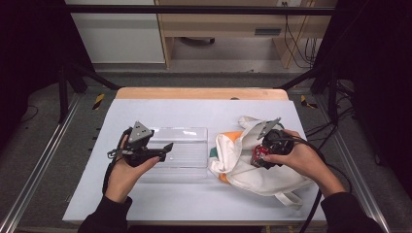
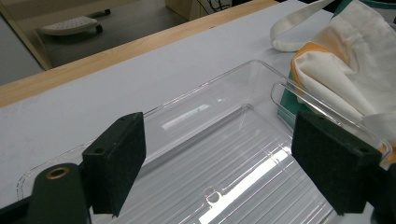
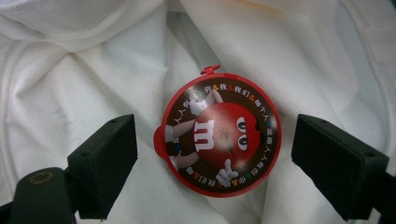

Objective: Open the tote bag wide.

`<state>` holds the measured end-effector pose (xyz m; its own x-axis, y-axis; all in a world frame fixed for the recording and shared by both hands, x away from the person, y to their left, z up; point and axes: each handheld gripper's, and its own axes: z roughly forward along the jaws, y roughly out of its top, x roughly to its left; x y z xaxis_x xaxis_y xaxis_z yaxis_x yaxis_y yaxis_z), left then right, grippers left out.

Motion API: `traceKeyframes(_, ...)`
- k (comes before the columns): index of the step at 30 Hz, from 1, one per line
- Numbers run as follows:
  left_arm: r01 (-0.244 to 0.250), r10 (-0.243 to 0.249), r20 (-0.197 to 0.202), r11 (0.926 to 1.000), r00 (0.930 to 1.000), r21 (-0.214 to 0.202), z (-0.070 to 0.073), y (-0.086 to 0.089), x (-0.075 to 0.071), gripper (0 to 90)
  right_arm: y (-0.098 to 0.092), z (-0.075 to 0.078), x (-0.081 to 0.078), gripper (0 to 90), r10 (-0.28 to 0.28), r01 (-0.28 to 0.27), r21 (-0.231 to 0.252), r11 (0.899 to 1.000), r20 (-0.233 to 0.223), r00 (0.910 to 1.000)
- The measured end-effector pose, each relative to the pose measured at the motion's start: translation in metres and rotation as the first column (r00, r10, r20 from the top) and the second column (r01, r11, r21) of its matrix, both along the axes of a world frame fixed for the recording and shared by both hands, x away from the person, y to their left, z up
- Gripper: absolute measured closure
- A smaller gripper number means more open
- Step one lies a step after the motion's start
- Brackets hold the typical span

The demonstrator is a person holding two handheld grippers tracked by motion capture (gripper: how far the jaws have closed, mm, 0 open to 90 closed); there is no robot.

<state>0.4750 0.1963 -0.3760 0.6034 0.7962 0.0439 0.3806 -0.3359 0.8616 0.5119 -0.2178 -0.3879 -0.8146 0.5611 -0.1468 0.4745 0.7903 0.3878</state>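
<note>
Pale grey-blue matting covers the table (image 1: 160, 204), with a wooden edge at its far side and a grey floor beyond; seen from the high view, a clear plastic tray (image 1: 187, 145) lies near the middle of the mat, and everything else sits around it; the left gripper (image 1: 165, 148) hovers at the tray's left end, held in the person's left hand (image 1: 127, 170), its jaws pointing across the tray; a white cloth bag (image 1: 252, 170) lies crumpled just beside the tray's right end, with orange and green showing at the edge nearest the tray; the right gripper (image 1: 258, 154) is over the bag, right of the tray, with a red round tin under its tip; from the left gripper view, the two black jaws stand wide apart with nothing between them, above the ribbed floor of the tray (image 2: 219, 154), and the bag (image 2: 355, 70) touches the tray's far rim; from the right gripper view, the jaws are spread wide on either side of the red round tin (image 3: 219, 135), which rests on the white bag (image 3: 74, 88) clear of both pads; its lid shows a red cartoon candy figure ringed by small print.
</note>
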Motion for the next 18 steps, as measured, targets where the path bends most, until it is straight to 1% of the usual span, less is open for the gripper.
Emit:
traceKeyframes(1,0.0,0.0,0.0,1.0,1.0,-0.001,0.0,0.0,0.0,18.1,0.001,-0.001,0.0,14.9,-0.007,0.007,0.003,1.0,-0.002,1.0)
traceKeyframes(2,0.0,0.0,0.001,1.0,1.0,0.001,0.0,0.0,0.0,18.1,0.0,-0.002,0.001,14.9,0.001,-0.001,0.0,1.0,-0.004,1.0)
traceKeyframes(6,-0.005,0.005,0.004,1.0,1.0,0.003,0.0,0.0,0.0,18.1,0.002,-0.005,0.004,14.9,-0.008,0.008,-0.005,1.0,-0.014,0.9999)
traceKeyframes(12,-0.004,0.004,0.002,1.0,1.0,0.008,-0.001,0.0,0.0,18.1,0.002,-0.009,0.008,14.9,0.001,-0.001,-0.011,1.0,-0.027,0.9996)
traceKeyframes(18,-0.003,0.003,0.002,0.9999,1.0,0.01,-0.001,-0.001,0.0,18.2,0.003,-0.013,0.01,16.2,0.007,-0.008,-0.03,1.0,-0.047,0.9989)
